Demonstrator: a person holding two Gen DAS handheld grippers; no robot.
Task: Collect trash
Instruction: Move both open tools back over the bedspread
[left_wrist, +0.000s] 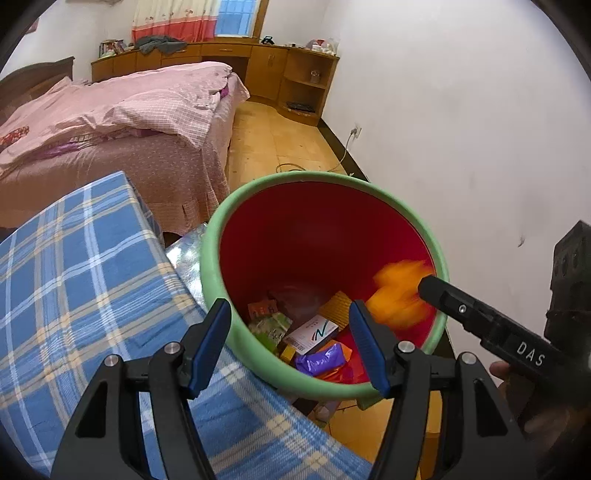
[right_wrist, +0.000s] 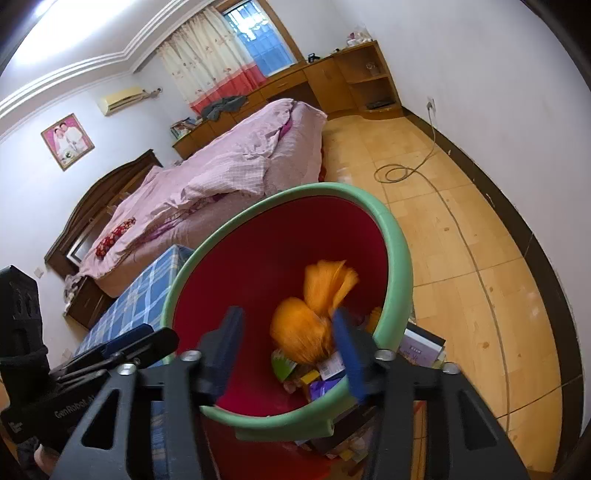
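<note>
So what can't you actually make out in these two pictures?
- Orange item: motion-blurred in both views, so what it is stays unclear.
- Bin bottom, left wrist view: the left gripper's fingers cover part of the trash.
- Things under the bin, right wrist view: hidden by its rim and the right gripper.

bin (left_wrist: 258, 184) mouth open, bed (left_wrist: 110, 110) beside
</note>
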